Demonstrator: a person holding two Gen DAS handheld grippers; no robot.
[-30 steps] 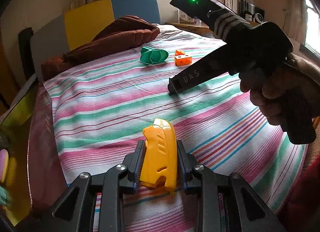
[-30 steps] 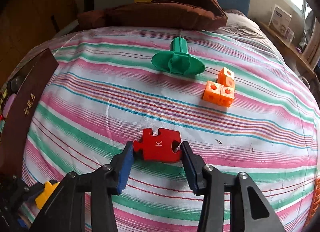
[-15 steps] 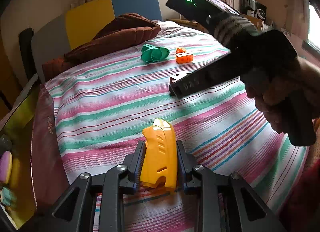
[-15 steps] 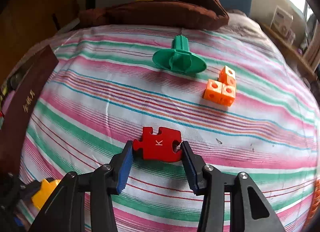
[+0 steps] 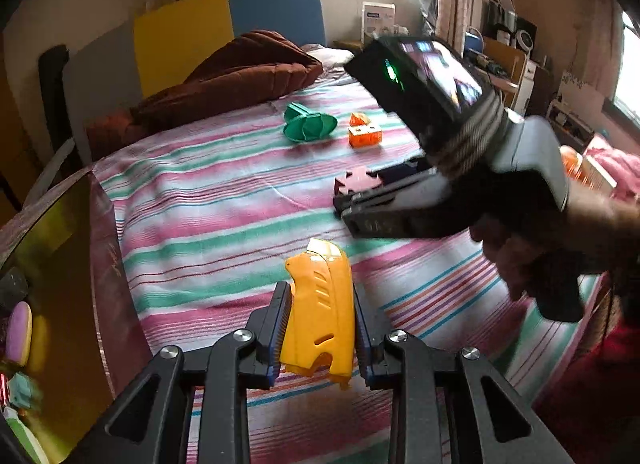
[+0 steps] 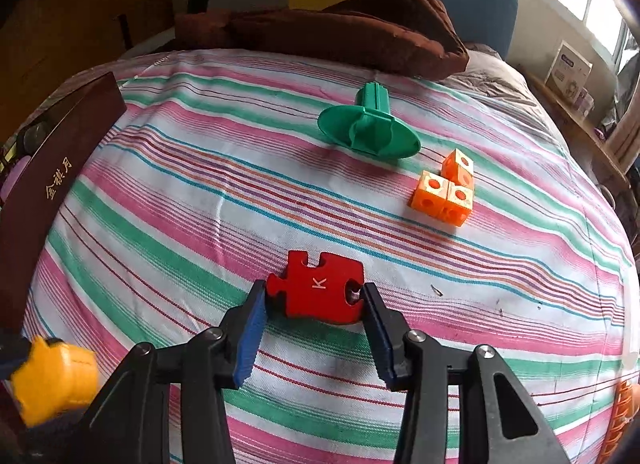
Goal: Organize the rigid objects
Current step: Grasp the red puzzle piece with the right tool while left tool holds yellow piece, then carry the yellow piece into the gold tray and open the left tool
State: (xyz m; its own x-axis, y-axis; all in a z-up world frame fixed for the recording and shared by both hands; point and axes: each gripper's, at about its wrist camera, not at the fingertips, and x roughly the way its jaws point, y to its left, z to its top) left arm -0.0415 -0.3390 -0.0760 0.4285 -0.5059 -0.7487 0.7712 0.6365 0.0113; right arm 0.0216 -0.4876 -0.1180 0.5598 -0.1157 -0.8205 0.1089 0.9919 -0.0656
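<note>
My right tool (image 6: 316, 304) grips a red puzzle piece (image 6: 318, 292) marked with a white K, one pad on each of its sides, above the striped bedspread (image 6: 200, 223). Further off on the bed lie a green plastic piece (image 6: 368, 127) with a wide flange and, just to its right, a cluster of three orange cubes (image 6: 446, 191). A brown blanket (image 6: 340, 31) is heaped at the far end. A dark maroon box (image 6: 44, 183) with gold lettering stands at the left edge. A yellow plastic piece (image 6: 52, 380) shows at lower left, blurred.
</note>
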